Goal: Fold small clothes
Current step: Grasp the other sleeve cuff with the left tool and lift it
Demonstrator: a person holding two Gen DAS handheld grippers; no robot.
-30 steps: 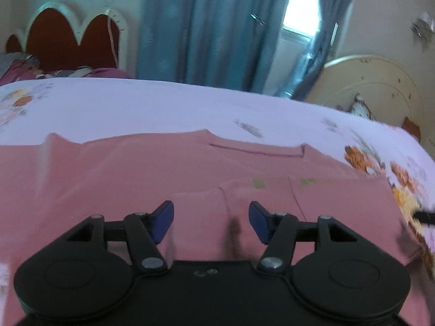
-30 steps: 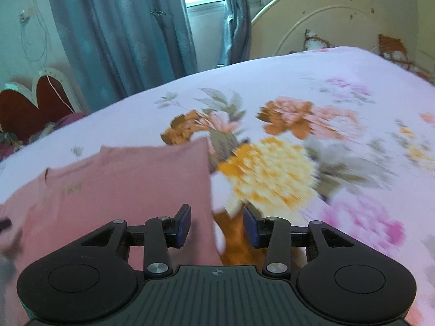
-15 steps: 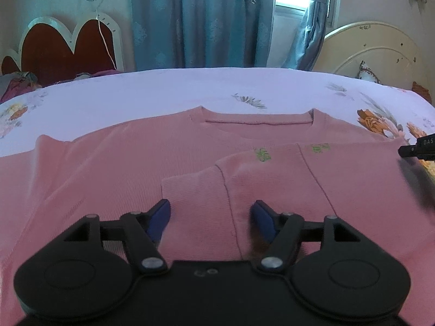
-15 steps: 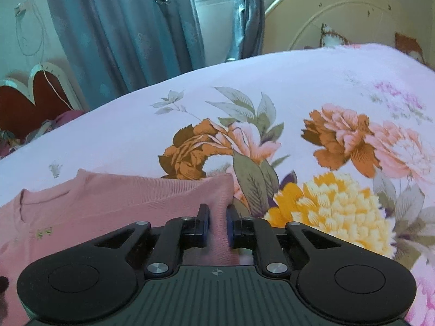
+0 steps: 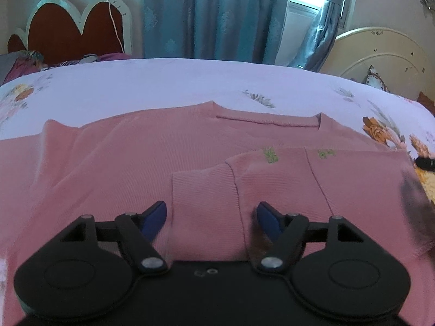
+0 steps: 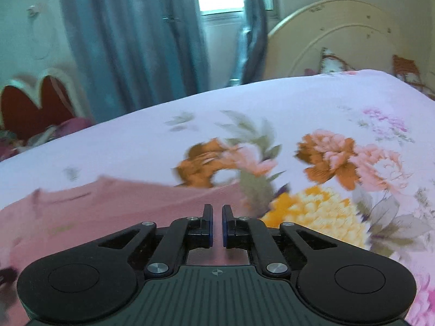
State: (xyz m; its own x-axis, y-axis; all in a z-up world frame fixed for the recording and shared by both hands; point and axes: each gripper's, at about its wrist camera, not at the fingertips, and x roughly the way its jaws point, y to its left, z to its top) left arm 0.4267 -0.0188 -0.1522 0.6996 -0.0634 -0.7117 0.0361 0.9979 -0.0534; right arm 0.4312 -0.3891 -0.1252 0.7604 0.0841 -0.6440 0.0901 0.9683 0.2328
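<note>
Plainly, the soft, light pink sweater (image 5: 136,163) is lying flat on the bed (image 5: 163,81), right sleeve folded across. The left claw (image 5: 210,217) is hovering open over the cuff; the right claw (image 6: 216,226) is nearly closed, whether pinching the sweater's edge I cannot tell. Folded edges likely offer the surest hold.

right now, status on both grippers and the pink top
Left gripper open, hovering over folded-in sleeve cuff. Right gripper nearly shut at pink top edge; grip unconfirmed. Top flat on floral bedsheet. Nothing in the way.
</note>
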